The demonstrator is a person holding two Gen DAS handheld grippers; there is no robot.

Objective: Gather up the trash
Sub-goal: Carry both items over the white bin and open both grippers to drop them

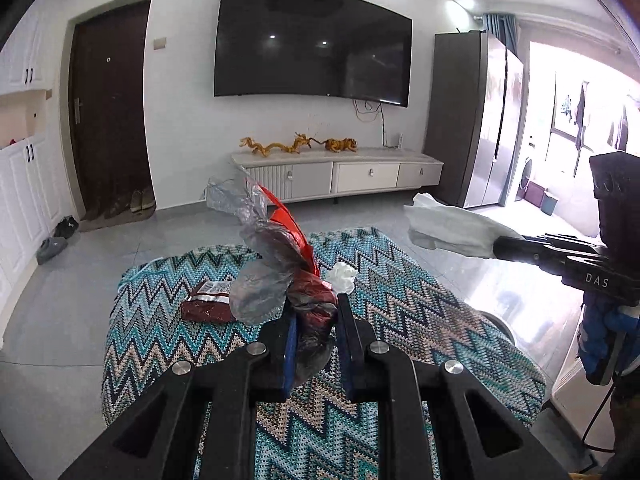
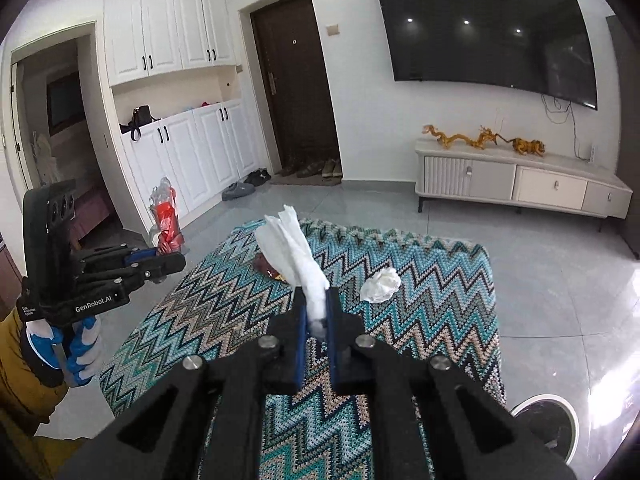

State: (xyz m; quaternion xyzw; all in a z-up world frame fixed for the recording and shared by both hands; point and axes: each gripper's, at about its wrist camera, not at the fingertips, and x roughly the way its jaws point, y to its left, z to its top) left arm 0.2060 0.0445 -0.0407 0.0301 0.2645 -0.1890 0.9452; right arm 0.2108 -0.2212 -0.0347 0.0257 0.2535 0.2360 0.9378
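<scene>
My left gripper (image 1: 314, 312) is shut on a crumpled red and clear plastic wrapper (image 1: 276, 264), held up above the zigzag-patterned table (image 1: 420, 304). The same wrapper (image 2: 166, 220) shows in the right wrist view, sticking up from the left gripper (image 2: 170, 258). My right gripper (image 2: 316, 300) is shut on a white tissue (image 2: 294, 248) that stands up between its pads; that tissue (image 1: 448, 228) also shows in the left wrist view at the right gripper's tip (image 1: 500, 246). On the table lie a crumpled white paper ball (image 2: 380, 285) (image 1: 342, 276) and a dark red snack packet (image 1: 208, 304) (image 2: 266, 266).
A round white bin (image 2: 548, 420) stands on the floor at the table's right corner. Beyond the table are a low TV cabinet (image 2: 520, 184) with a wall TV (image 1: 312, 40), a fridge (image 1: 480, 120), a dark door (image 2: 296, 80), shoes (image 2: 240, 190) and white cupboards (image 2: 180, 140). A gloved hand (image 2: 76, 356) grips the left tool.
</scene>
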